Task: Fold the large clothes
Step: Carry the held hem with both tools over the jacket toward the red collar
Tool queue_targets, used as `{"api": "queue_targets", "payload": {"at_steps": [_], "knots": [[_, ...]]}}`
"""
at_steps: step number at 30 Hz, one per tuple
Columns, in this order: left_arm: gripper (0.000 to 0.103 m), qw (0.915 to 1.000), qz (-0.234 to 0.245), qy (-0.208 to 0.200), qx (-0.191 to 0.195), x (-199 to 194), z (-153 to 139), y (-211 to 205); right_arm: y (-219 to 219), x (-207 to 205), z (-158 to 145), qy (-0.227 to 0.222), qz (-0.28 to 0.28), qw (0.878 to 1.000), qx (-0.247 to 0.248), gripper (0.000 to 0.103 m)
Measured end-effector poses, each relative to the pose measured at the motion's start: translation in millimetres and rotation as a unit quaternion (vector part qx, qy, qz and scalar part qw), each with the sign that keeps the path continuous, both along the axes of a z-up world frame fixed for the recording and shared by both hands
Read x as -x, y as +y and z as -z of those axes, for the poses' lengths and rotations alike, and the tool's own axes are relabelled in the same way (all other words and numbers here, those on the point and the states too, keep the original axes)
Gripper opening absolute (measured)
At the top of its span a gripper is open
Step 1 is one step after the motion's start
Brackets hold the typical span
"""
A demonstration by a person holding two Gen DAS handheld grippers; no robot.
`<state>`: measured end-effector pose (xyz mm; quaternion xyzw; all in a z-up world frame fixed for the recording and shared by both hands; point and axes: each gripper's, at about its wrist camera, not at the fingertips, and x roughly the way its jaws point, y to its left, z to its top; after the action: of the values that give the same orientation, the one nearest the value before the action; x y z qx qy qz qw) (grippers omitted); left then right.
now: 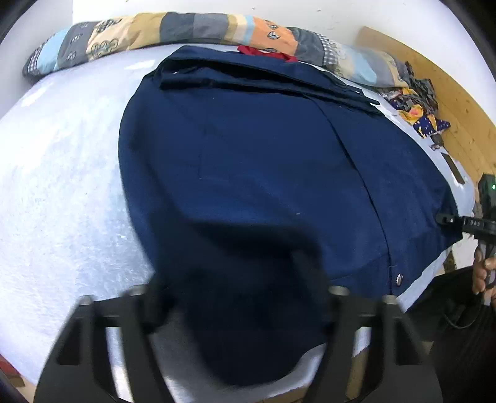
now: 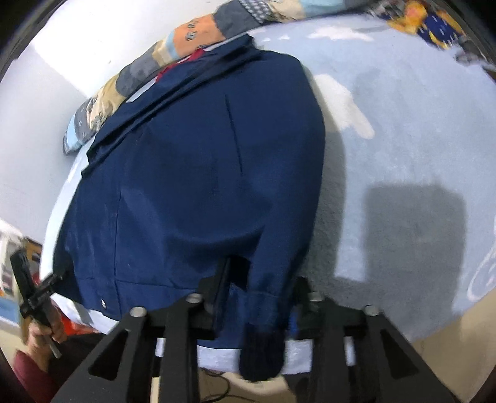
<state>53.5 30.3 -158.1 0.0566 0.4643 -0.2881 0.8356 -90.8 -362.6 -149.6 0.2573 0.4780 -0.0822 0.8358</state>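
A large navy blue garment [image 1: 248,148] lies spread on the light blue bed [image 1: 62,186], its collar end toward the far pillows. My left gripper [image 1: 238,297] stands at the near edge, jaws apart, with a lifted fold of the navy cloth bunched between them. My right gripper [image 2: 254,297] is at the garment's [image 2: 192,186] near edge, jaws apart around a hanging navy cuff [image 2: 263,341]. Whether either grips the cloth is unclear. The right gripper also shows at the garment's right corner in the left wrist view [image 1: 449,220].
A long patchwork pillow [image 1: 186,28] lies along the far wall. A red cloth [image 1: 263,52] peeks from under the garment's far end. Patterned clothes [image 1: 415,102] are piled at the far right by a wooden board [image 1: 458,102]. Bare bed sheet [image 2: 403,155] lies right of the garment.
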Motion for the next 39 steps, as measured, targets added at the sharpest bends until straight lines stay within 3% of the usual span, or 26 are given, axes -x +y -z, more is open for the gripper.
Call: {"api": "queue_targets", "payload": {"at_steps": [1,2,5,12,19,23,27,28,30,31,32,33,34,35,36,37,39], "knots": [[0.031,0.9999,-0.009,0.005,0.012,-2.1,-3.6,4.3,0.5,0.6,-1.8,-0.004,0.001,1.000,0.000,0.016],[0.025,0.9993,-0.015,0.014,0.032,-5.6,-5.3,9.5,-0.7,3.4,-2.6,-0.007,0.002,1.000,-0.002,0.015],[0.022,0.9966,-0.029,0.032,0.070,-6.6,-9.6,24.1,-5.5,9.9,-12.0,-0.037,0.010,0.999,-0.023,0.014],[0.020,0.9936,-0.039,0.026,0.102,2.7,-20.4,38.1,-15.0,27.4,-27.0,-0.097,0.019,0.990,-0.096,0.013],[0.020,0.9934,-0.042,0.025,0.104,8.0,-24.2,43.3,-13.6,36.4,-26.8,-0.114,0.018,0.984,-0.133,0.013],[0.020,0.9959,-0.036,0.028,0.077,5.9,-15.1,38.6,-13.6,31.4,-21.3,-0.089,0.018,0.990,-0.107,0.014],[0.021,0.9987,-0.028,0.025,0.035,4.1,-5.4,26.5,-10.1,19.4,-14.4,-0.056,0.009,0.995,-0.081,0.022],[0.023,0.9990,-0.026,0.024,0.027,4.0,-3.4,23.6,-8.6,16.6,-11.3,-0.048,0.005,0.996,-0.079,0.025],[0.041,0.9993,-0.023,0.023,0.019,2.8,0.9,18.6,-5.7,12.2,-6.0,-0.037,0.002,0.997,-0.070,0.037],[0.056,0.9992,-0.017,0.029,0.024,1.7,3.0,16.1,-4.1,10.0,-4.1,-0.032,0.000,0.997,-0.066,0.038],[0.065,0.9990,-0.011,0.032,0.031,1.2,4.6,12.1,-2.2,7.1,-1.6,-0.028,-0.003,0.998,-0.062,0.038],[0.065,0.9993,-0.010,0.023,0.027,2.5,4.3,8.9,0.0,9.2,0.2,-0.025,-0.007,0.998,-0.060,0.029],[0.063,0.9997,-0.008,0.013,0.021,4.4,4.5,5.5,1.9,8.6,1.8,-0.021,-0.010,0.998,-0.054,0.018],[0.044,0.9999,-0.001,0.001,0.014,7.4,3.9,1.8,4.1,8.9,1.9,-0.018,-0.011,0.999,-0.041,0.011],[0.027,0.9999,0.000,-0.003,0.013,8.1,2.9,1.2,5.0,10.1,1.6,-0.020,-0.012,0.999,-0.038,0.011],[0.019,0.9997,-0.001,0.002,0.023,6.8,0.1,4.5,5.2,11.8,-0.1,-0.025,-0.012,0.999,-0.037,0.010],[0.017,0.9987,-0.007,0.012,0.049,4.6,-4.0,14.1,4.5,17.8,-6.2,-0.040,-0.009,0.998,-0.041,0.010]]}}
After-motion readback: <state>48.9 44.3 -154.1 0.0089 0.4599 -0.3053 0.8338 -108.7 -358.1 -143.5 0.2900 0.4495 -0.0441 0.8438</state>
